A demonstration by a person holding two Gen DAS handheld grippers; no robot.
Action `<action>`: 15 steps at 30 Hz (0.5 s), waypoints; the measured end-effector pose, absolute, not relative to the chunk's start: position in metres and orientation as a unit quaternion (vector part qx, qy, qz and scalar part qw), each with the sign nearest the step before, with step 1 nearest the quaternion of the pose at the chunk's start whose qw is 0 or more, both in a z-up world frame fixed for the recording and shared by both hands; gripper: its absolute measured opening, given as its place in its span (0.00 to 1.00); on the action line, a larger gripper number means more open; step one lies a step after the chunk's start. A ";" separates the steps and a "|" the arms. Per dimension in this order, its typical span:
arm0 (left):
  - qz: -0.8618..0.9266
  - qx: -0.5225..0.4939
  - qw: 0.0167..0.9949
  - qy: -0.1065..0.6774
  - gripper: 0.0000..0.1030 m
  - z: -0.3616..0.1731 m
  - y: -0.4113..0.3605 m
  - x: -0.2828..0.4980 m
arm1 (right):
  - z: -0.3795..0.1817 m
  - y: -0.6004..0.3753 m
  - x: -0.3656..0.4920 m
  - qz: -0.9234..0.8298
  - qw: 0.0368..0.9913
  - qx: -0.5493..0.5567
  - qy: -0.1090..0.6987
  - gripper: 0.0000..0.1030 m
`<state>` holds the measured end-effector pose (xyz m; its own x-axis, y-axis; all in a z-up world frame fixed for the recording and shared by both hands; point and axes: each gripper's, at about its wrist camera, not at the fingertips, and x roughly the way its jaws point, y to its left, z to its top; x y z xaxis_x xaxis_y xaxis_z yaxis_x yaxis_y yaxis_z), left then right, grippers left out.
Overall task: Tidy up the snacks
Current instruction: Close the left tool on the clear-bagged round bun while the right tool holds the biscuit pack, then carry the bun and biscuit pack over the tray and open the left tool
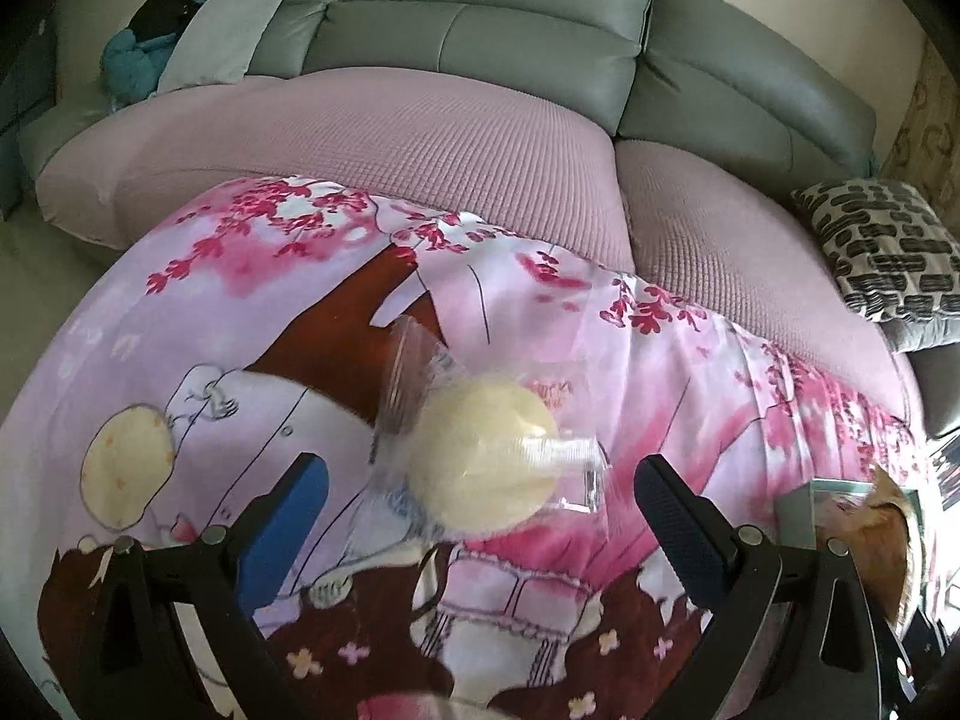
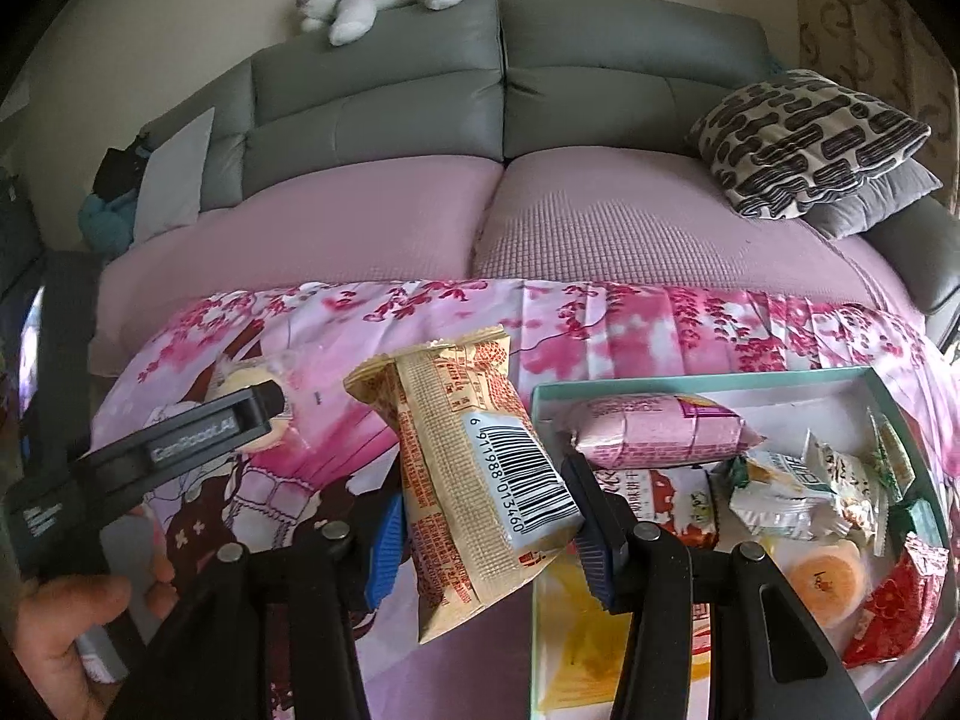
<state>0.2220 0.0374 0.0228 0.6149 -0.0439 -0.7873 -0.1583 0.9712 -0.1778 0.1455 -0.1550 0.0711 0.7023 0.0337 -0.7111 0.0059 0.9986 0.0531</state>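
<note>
Jaws clamped around beige snack packet

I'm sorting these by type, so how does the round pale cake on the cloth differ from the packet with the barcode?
The round pale cake sits in clear wrap, so the food shows; the barcode packet is opaque printed beige and red. The cake is round, the packet long and rectangular. The cake lies loose on the pink cloth between the open left gripper's fingers; the right gripper holds the packet. Both are single wrapped snacks outside the tray.

The left tool stands with its jaws wide apart over a round pale cake in a clear wrapper, which lies on the pink cartoon-print cloth. Behind it stretches a grey sofa.
</note>
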 end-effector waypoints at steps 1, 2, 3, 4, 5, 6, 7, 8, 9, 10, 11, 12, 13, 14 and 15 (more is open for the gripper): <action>0.034 -0.112 0.891 0.439 0.94 0.022 0.036 0.224 | 0.071 -0.156 0.146 0.007 0.922 0.027 0.386 0.50; 0.036 -0.108 0.891 0.440 0.93 0.021 0.034 0.226 | 0.071 -0.157 0.146 0.007 0.922 0.028 0.386 0.50; 0.040 -0.104 0.891 0.440 0.91 0.020 0.033 0.228 | 0.071 -0.158 0.146 0.007 0.922 0.029 0.386 0.50; 0.042 -0.100 0.890 0.442 0.87 0.018 0.031 0.230 | 0.071 -0.158 0.146 0.007 0.922 0.030 0.387 0.50; 0.041 -0.100 0.889 0.445 0.85 0.016 0.030 0.232 | 0.071 -0.159 0.146 0.007 0.922 0.031 0.387 0.50; 0.042 -0.102 0.887 0.448 0.83 0.015 0.030 0.232 | 0.071 -0.160 0.146 0.007 0.922 0.032 0.386 0.50; 0.043 -0.103 0.886 0.450 0.80 0.013 0.029 0.233 | 0.072 -0.160 0.146 0.007 0.922 0.033 0.386 0.50; 0.040 -0.103 0.885 0.451 0.78 0.012 0.029 0.234 | 0.072 -0.160 0.146 0.007 0.922 0.033 0.387 0.50; 0.039 -0.103 0.885 0.452 0.76 0.011 0.027 0.234 | 0.072 -0.161 0.146 0.008 0.922 0.033 0.387 0.50; 0.040 -0.103 0.885 0.451 0.74 0.012 0.027 0.234 | 0.072 -0.161 0.146 0.008 0.921 0.033 0.387 0.50; 0.040 -0.103 0.886 0.451 0.73 0.012 0.025 0.233 | 0.072 -0.161 0.145 0.007 0.921 0.033 0.388 0.50; 0.041 -0.104 0.886 0.450 0.71 0.013 0.025 0.232 | 0.072 -0.161 0.145 0.007 0.921 0.033 0.388 0.50; 0.042 -0.105 0.886 0.449 0.70 0.015 0.025 0.231 | 0.072 -0.161 0.145 0.006 0.921 0.033 0.388 0.50; 0.041 -0.108 0.886 0.448 0.70 0.016 0.025 0.229 | 0.072 -0.162 0.145 0.006 0.921 0.034 0.387 0.50; 0.038 -0.110 0.887 0.447 0.69 0.017 0.025 0.226 | 0.073 -0.163 0.145 0.006 0.921 0.035 0.387 0.50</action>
<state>0.2264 0.0249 0.0169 0.5971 -0.0311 -0.8016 -0.1665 0.9727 -0.1618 0.1446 -0.1627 0.0727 0.7002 0.0380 -0.7130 0.0161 0.9975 0.0690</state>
